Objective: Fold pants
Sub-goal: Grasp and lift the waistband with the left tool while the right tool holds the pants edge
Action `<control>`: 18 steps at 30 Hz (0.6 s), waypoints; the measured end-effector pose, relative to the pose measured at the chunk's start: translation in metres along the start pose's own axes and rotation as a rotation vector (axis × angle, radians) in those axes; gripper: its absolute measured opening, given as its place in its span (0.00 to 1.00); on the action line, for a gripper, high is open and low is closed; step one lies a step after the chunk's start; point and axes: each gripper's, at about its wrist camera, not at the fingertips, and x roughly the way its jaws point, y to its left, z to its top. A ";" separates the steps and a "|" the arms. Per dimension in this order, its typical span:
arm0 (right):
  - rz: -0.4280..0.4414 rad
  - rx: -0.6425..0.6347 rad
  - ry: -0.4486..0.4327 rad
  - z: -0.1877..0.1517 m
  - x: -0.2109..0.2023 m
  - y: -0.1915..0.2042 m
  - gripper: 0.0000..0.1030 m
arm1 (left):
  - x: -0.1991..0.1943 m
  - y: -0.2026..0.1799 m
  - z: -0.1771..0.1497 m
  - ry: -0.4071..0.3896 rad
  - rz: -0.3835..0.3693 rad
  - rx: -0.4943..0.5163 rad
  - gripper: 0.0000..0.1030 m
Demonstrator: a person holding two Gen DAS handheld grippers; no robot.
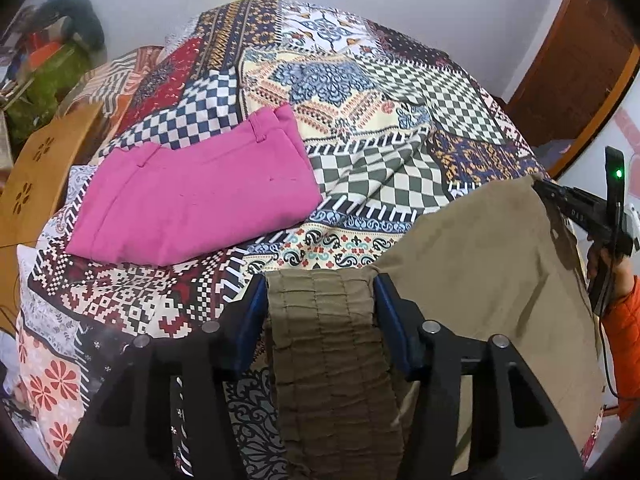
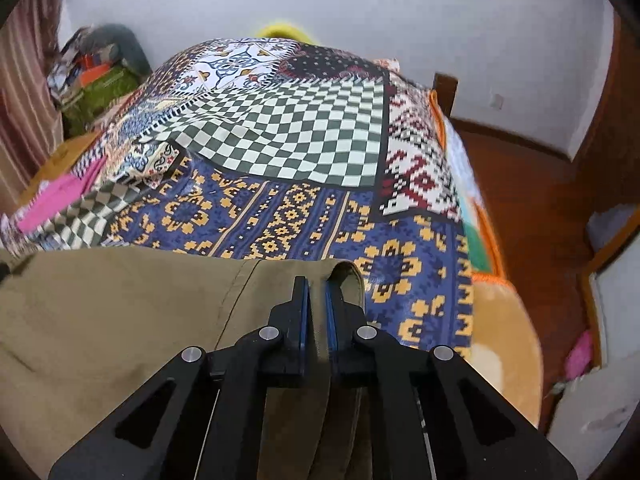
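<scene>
I see the khaki-brown cotton pants (image 1: 480,248) lying on the near part of a bed covered with a multicoloured patchwork-print bedspread (image 1: 360,92). My left gripper (image 1: 320,284) has its blue-padded fingers (image 1: 256,300) set about halfway apart, one on each side of the pants' gathered elastic waistband (image 1: 320,320); the band fills the gap between them and both pads seem to lie against its edges, so I take it as held. My right gripper (image 2: 317,292) has its fingers (image 2: 302,308) pinched almost together on a folded edge of the same khaki fabric, near the rolled-over hem end that curls up just ahead of the tips. In the left wrist view that right gripper shows at the far right edge of the pants, held by a hand (image 1: 600,260) coming out of an orange quilted sleeve (image 1: 624,332). A folded pair of magenta-pink pants (image 1: 192,196) lies on the bedspread, well apart from the khaki ones, toward the left side of the bed. Beyond that side stands a wooden board with flower-shaped cut-outs (image 1: 36,176). A plain pale wall (image 2: 360,8) rises behind the bed.
</scene>
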 end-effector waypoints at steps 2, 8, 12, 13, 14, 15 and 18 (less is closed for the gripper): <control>-0.042 -0.034 -0.030 0.000 -0.005 0.003 0.05 | -0.006 -0.002 0.001 -0.029 0.015 0.005 0.51; -0.085 -0.023 -0.024 0.006 0.002 -0.003 0.05 | 0.004 -0.007 0.006 -0.021 0.063 0.031 0.51; -0.079 -0.027 0.034 0.006 0.011 -0.004 0.08 | 0.004 -0.003 0.008 0.007 0.040 0.011 0.53; -0.082 -0.026 0.038 0.007 0.007 -0.004 0.10 | 0.000 -0.002 0.008 0.003 0.037 0.010 0.54; -0.086 -0.024 0.045 0.008 0.004 -0.005 0.16 | -0.005 -0.002 0.008 -0.005 0.040 0.012 0.54; -0.085 -0.017 0.050 0.010 -0.002 -0.006 0.27 | -0.009 -0.002 0.008 -0.013 0.045 0.015 0.54; -0.041 0.005 0.008 0.017 -0.024 0.000 0.42 | -0.028 -0.002 0.011 -0.052 0.049 0.024 0.54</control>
